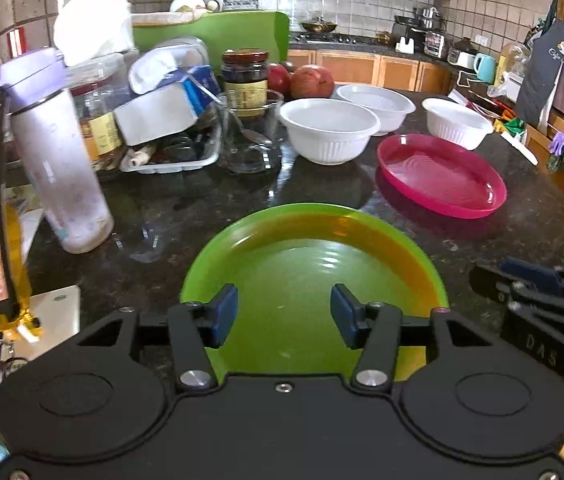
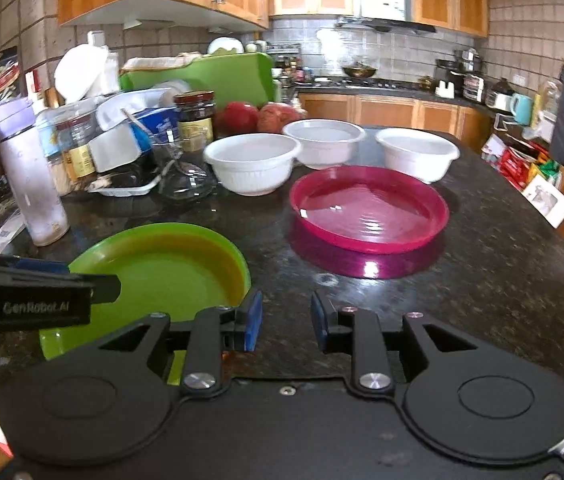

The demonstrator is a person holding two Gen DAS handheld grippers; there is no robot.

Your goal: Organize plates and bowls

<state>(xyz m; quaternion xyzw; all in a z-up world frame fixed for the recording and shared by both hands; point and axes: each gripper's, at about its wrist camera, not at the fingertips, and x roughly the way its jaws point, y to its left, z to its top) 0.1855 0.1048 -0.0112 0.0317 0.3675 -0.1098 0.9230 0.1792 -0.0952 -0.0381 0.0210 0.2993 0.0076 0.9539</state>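
1. Left wrist view: left gripper (image 1: 284, 316) hung over round green plastic plate (image 1: 302, 264), jaws parted, gripping nothing.
2. Right gripper (image 2: 286, 326) just right of that plate, narrowly parted, empty.
3. Round pink plastic plate (image 2: 368, 210) beyond and right; three white ribbed bowls (image 2: 252, 162) farther behind.

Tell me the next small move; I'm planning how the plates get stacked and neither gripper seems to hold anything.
Probably reach the right gripper forward to the pink plate's near rim. Its jaws stand open and empty over bare counter, with that plate straight ahead. The green plate lies flat under the open left gripper, so it could take the pink one on top.
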